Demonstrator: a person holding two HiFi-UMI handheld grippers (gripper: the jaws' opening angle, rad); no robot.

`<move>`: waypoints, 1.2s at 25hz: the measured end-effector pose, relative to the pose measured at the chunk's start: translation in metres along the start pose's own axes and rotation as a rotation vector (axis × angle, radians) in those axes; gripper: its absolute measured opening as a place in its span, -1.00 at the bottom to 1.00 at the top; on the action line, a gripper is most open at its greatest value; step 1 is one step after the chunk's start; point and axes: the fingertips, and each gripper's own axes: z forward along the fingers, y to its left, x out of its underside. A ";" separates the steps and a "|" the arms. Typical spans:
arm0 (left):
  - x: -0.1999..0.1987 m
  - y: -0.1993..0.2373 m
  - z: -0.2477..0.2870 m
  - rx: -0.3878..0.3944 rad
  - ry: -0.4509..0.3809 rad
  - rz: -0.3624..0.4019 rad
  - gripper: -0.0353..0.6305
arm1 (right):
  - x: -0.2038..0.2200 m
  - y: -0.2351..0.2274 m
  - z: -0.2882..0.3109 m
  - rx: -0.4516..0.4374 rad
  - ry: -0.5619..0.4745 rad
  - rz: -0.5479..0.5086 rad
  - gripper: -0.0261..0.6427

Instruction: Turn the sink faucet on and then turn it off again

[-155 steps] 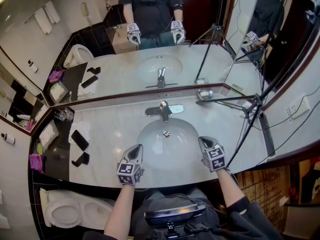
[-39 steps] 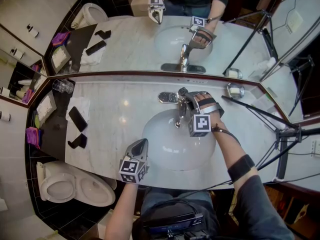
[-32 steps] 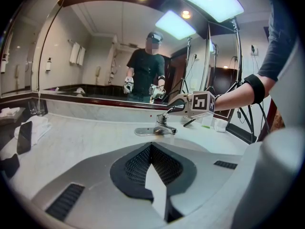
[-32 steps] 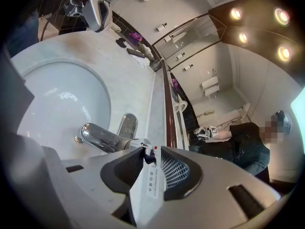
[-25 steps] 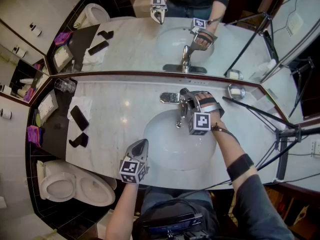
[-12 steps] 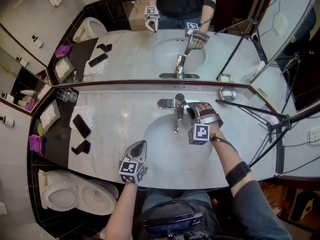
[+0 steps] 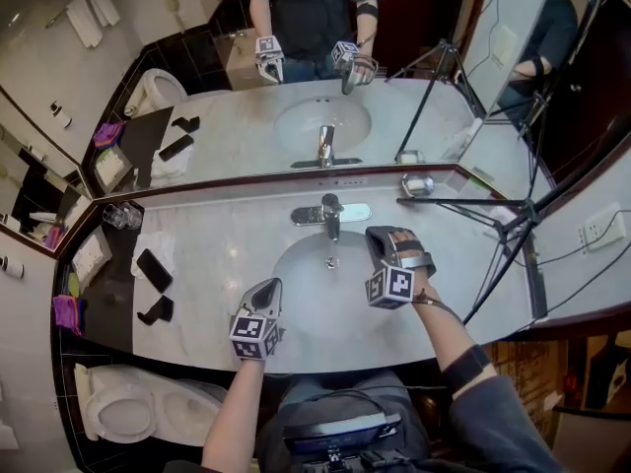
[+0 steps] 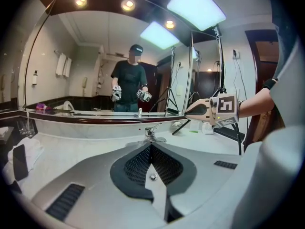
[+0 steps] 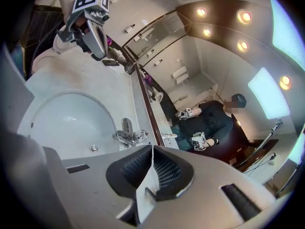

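The chrome faucet (image 7: 328,213) stands at the back of the white sink basin (image 7: 296,282), its lever pointing toward the basin; I see no water stream. My right gripper (image 7: 378,236) hovers over the basin's right rim, apart from the faucet. Its jaws have just been closing and now meet, shut, with nothing between them (image 9: 152,152). The faucet (image 9: 125,135) lies ahead and left of them. My left gripper (image 7: 269,290) hangs at the basin's front left edge, shut and empty (image 8: 150,150), pointing at the faucet (image 8: 151,132).
A large mirror (image 7: 296,87) backs the marble counter (image 7: 217,244). A tripod (image 7: 493,210) leans over the counter's right end, beside a soap dish (image 7: 418,184). Phones (image 7: 155,271) and a glass (image 7: 124,219) sit at the left. A toilet (image 7: 128,414) stands below left.
My right gripper has come off the faucet handle and drawn back to the basin's right side, its jaws closing. The left gripper rose slightly.
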 end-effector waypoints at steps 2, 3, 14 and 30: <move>-0.004 -0.001 0.000 0.009 -0.006 0.008 -0.93 | 0.005 -0.001 -0.016 0.010 0.009 0.075 -0.86; -0.006 -0.001 0.000 0.012 -0.010 0.011 -0.93 | 0.009 -0.002 -0.022 0.014 0.013 0.122 -0.87; -0.026 -0.008 0.002 0.026 -0.032 0.034 -0.93 | 0.064 0.004 -0.086 0.017 0.018 0.864 -0.87; -0.023 -0.012 -0.002 0.009 -0.019 0.025 -0.93 | 0.108 0.040 -0.107 0.010 0.020 1.066 -0.87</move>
